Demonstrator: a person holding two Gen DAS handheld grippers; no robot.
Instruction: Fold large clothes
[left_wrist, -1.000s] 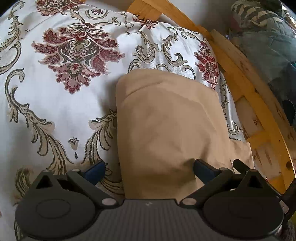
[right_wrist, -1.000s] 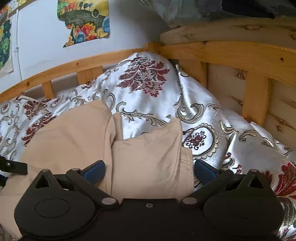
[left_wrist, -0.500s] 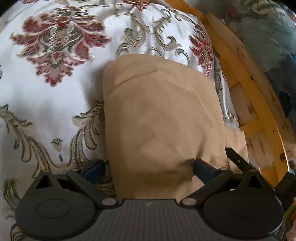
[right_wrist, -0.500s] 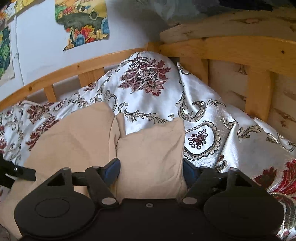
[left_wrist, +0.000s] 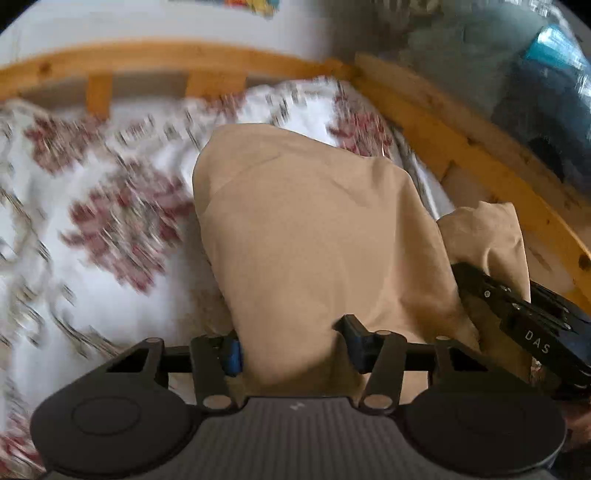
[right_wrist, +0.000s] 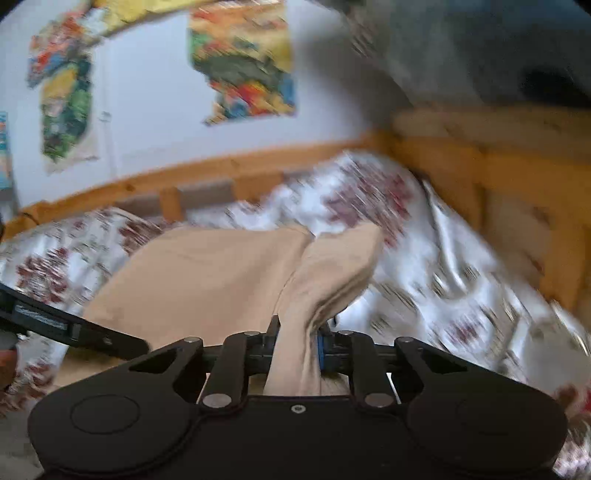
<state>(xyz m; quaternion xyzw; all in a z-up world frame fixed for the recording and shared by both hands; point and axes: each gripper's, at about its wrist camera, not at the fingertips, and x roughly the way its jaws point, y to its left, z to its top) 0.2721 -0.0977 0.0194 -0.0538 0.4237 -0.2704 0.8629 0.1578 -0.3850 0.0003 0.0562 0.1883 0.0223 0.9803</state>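
Observation:
A tan garment lies partly folded on a white bedspread with dark red flowers. My left gripper has closed in on the garment's near edge, with a wide bunch of cloth between its blue pads. My right gripper is shut on a narrow bunched part of the same garment and lifts it. The right gripper's black body shows at the right of the left wrist view. The left gripper's body shows at the left of the right wrist view.
A wooden bed rail runs along the back and right side of the bed. A white wall with colourful posters stands behind it. Dark clothes are piled beyond the rail at the right. Both views are blurred.
Both grippers have closed on the garment's near edge, the right one fully. Both have lifted and tilted up, so the rail and wall come into view.

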